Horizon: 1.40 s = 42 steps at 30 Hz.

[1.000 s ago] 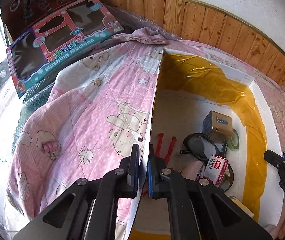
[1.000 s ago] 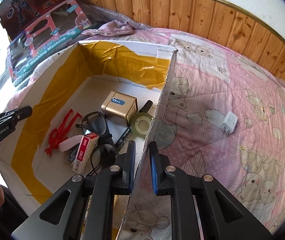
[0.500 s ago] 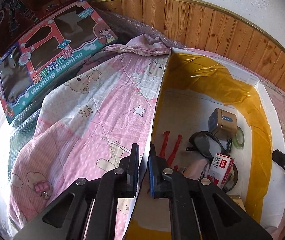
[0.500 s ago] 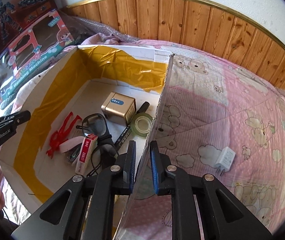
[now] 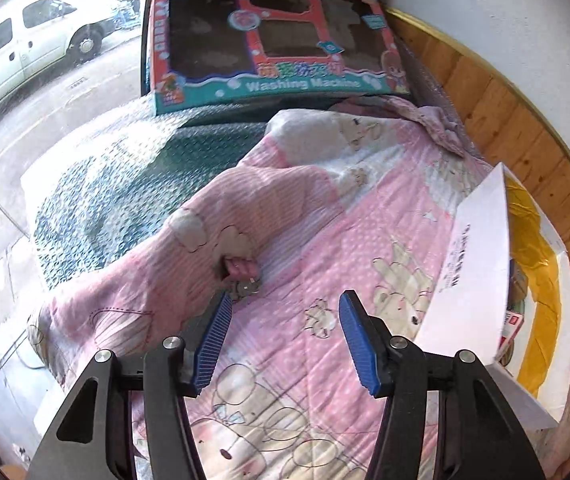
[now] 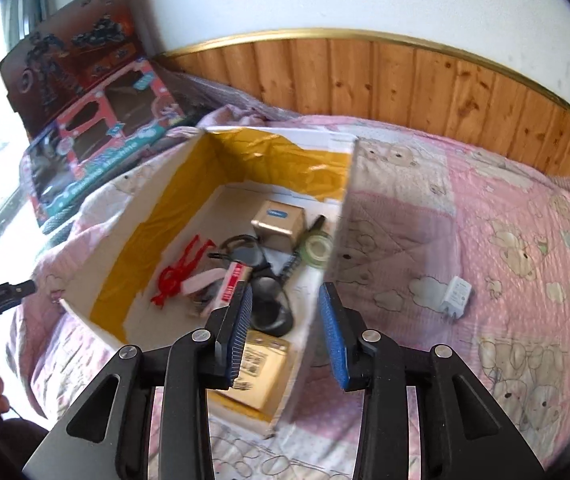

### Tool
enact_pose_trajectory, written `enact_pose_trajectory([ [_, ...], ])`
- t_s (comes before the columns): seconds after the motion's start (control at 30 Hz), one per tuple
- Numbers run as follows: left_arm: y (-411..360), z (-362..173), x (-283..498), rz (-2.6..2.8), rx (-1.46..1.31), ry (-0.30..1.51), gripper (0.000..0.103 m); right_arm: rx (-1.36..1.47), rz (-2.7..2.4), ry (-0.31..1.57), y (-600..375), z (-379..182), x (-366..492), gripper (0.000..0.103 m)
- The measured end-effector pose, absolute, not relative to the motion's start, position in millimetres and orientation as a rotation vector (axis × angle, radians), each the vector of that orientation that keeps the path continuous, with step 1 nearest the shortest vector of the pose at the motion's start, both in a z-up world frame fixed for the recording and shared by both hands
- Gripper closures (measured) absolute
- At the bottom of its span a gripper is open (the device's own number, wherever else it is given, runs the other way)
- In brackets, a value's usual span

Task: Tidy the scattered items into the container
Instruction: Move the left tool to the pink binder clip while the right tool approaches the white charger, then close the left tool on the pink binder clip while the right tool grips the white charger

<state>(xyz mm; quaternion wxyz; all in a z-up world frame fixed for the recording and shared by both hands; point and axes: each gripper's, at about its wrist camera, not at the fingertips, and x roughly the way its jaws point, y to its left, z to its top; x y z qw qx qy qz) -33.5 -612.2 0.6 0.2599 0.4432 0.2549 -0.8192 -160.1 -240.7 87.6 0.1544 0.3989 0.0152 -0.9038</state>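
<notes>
2 loose items are all I can find outside the box: a small pink keychain-like trinket on the quilt and a white charger plug lying well to the right of the box.

My left gripper is spread wide and empty, aimed at the trinket, which sits just ahead of the left finger tip rather than centred between the pads. I judge the step in hand is picking it up. To do it well I would shift left until the trinket sits midway, press lightly into the soft quilt, and close slowly so I catch the trinket and not a fold of fabric. The box stands just to the right of this gripper, its white wall near the right finger.

My right gripper is also released and empty, its fingers straddling the box's right wall without touching it. The plug lies on the quilt to its right, apart from the box. Inside the box I see a gold tin, tape roll and red clips.
</notes>
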Motion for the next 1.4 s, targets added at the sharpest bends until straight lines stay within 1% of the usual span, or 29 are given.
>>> enact_pose_trajectory([
  [0.07,-627,-10,-28,-2.181,1.195,0.758,0.046,1.128,-2.556,0.052,-254,91,-156,0.064],
  [0.13,-636,-18,-31,-2.156,1.206,0.733,0.046,1.147,-2.55,0.023,-253,88,-158,0.064],
  [0.23,-651,-36,-40,-2.13,1.259,0.797,0.046,1.193,-2.588,-0.012,-235,78,-166,0.064],
  [0.37,-669,-68,-56,-2.056,1.332,0.809,0.046,1.289,-2.623,-0.096,-196,62,-180,0.064],
  [0.4,-672,-77,-59,-2.041,1.353,0.813,0.046,1.303,-2.622,-0.122,-187,58,-183,0.062],
  [0.43,-675,-85,-61,-2.021,1.369,0.817,0.046,1.308,-2.614,-0.157,-179,56,-184,0.055],
  [0.47,-678,-91,-62,-2.009,1.375,0.832,0.046,1.308,-2.607,-0.181,-174,55,-185,0.051],
  [0.67,-684,-91,-72,-2.031,1.342,0.818,0.046,1.287,-2.569,-0.197,-174,59,-184,0.051],
  [0.7,-684,-90,-73,-2.034,1.338,0.801,0.059,1.276,-2.564,-0.209,-173,61,-183,0.051],
  [0.73,-683,-90,-74,-2.031,1.341,0.782,0.069,1.265,-2.558,-0.226,-171,64,-182,0.051],
  [0.87,-680,-87,-69,-2.043,1.343,0.809,0.069,1.218,-2.567,-0.316,-153,77,-178,0.051],
  [0.97,-673,-78,-59,-2.054,1.316,0.866,0.069,1.212,-2.638,-0.36,-130,79,-183,0.051],
  [1.07,-657,-58,-50,-2.094,1.275,0.895,0.069,1.282,-2.722,-0.416,-96,63,-200,0.051],
  [1.2,-626,-31,-37,-2.164,1.227,0.941,0.069,1.409,-2.763,-0.402,-63,30,-228,0.051],
  [1.3,-602,-13,-33,-2.235,1.229,0.912,0.069,1.468,-2.793,-0.394,-44,10,-242,0.051],
  [1.4,-573,14,-34,-2.33,1.204,0.797,0.069,1.511,-2.797,-0.43,-25,-6,-254,0.051],
])
